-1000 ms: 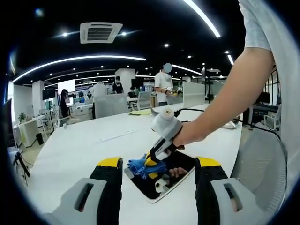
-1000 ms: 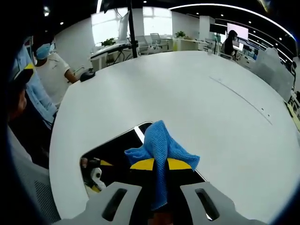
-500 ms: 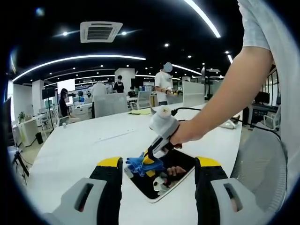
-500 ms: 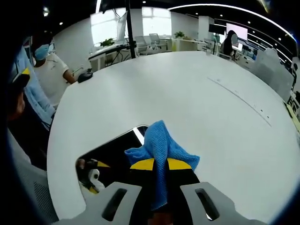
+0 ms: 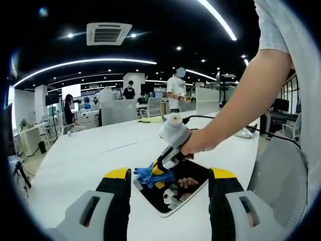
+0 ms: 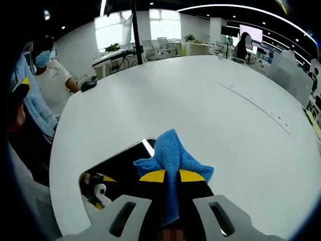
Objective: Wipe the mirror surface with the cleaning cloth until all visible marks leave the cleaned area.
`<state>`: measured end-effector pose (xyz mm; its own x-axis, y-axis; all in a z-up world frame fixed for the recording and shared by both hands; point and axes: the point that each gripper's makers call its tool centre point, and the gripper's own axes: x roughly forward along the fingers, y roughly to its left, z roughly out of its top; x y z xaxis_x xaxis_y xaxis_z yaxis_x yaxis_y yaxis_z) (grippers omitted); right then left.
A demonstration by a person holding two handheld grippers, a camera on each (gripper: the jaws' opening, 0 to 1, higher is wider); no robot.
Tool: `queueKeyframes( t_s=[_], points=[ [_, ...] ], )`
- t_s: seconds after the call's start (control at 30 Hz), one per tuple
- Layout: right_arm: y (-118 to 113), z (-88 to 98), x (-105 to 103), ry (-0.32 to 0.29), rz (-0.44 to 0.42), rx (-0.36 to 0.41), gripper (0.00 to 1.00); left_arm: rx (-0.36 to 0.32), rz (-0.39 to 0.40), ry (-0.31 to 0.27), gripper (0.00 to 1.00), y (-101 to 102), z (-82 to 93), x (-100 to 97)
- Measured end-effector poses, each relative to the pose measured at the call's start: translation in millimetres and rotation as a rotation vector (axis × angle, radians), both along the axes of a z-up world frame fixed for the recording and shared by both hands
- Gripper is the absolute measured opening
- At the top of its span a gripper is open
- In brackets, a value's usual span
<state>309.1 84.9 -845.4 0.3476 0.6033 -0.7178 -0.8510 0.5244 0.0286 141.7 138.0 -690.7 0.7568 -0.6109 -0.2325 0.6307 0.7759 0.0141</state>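
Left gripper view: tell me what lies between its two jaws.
The mirror lies flat on the white table there, with the right gripper pressing the blue cloth on its left end.

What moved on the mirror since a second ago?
The right gripper slid the blue cloth a little across the mirror, toward the end beside the left gripper's left jaw. It stayed clamped on the cloth. The mirror and left gripper stayed put.

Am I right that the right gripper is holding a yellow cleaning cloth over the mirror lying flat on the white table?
Not quite: the cleaning cloth is blue, as the right gripper view shows. The right gripper does hold it over the mirror lying flat on the white table.
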Motion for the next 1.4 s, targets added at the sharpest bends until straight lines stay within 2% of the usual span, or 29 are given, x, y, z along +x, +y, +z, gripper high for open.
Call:
queueKeyframes(
  t_s=[1.4],
  points=[
    [35,-2.2,5,0.004,0.059,0.014,0.03,0.001,0.003,0.005,0.63,8,-0.1,1.7]
  ],
)
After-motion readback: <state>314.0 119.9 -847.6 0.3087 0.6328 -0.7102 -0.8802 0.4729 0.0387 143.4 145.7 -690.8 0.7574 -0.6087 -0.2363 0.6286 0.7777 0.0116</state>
